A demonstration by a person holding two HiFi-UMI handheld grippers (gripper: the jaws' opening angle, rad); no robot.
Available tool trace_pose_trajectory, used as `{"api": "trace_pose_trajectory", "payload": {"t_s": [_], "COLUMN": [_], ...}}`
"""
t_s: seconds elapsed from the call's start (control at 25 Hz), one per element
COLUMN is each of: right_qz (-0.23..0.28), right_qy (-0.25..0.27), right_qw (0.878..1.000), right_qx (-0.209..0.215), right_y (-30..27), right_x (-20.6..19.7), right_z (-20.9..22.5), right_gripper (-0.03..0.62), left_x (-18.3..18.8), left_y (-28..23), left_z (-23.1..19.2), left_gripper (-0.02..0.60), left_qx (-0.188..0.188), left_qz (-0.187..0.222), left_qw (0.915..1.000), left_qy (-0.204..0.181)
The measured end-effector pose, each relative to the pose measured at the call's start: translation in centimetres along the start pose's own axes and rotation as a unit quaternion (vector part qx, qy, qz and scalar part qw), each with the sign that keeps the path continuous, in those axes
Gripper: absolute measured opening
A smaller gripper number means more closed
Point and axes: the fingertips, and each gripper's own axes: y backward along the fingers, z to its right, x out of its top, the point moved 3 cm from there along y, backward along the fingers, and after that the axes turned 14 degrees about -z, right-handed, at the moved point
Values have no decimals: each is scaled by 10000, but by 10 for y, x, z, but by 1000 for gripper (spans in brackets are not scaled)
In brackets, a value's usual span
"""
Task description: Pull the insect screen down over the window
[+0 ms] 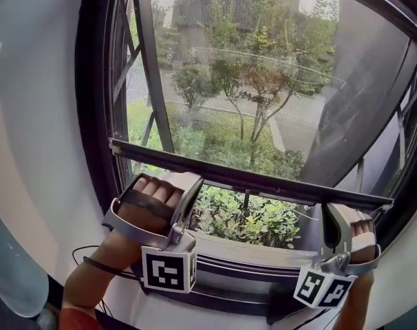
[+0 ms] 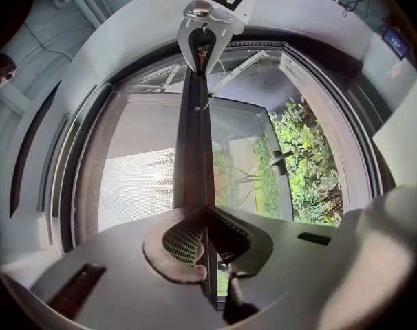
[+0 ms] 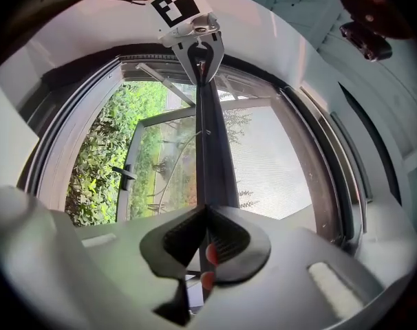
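A room indoors, at a dark-framed window [image 1: 98,115] set in a plain white wall [image 1: 36,150]. Beyond the window lie garden shrubs [image 1: 243,218], small trees [image 1: 263,88] and a grey building [image 1: 215,9].

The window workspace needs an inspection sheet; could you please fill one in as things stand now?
Surface: pale sill below the dark frame.
Job's things: bar of the screen is low, with a gap left above the sill; mesh covers the opening above it.
Clutter: nothing seen.
Grippers: left gripper and right gripper are each shut on the bar, one near each end.
Cables: thin black cable by the left forearm.
Surroundings: shrubs just outside, with a building beyond.
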Motion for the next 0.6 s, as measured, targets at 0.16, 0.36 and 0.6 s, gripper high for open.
{"api": "trace_pose_trajectory", "payload": {"t_s": [0.16, 0.36, 0.6], "right_qz": [5, 13, 16], "right_qy": [-17, -97, -217], "right_qw": [9999, 9995, 9967], "right_qx": [161, 308, 784], "right_y": [7, 11, 20], "right_x": [-3, -4, -9], "right_z": [-21, -35, -66], "right_gripper": [29, 29, 29], "left_x": [0, 0, 0], "left_y": [6, 11, 21], "left_z": [23, 38, 70], "left_gripper": [26, 26, 26], "left_qx": [-234, -365, -700], "left_qz": [6, 33, 88], "left_qw": [9997, 9993, 9975], "left_qy": [-43, -20, -33]}}
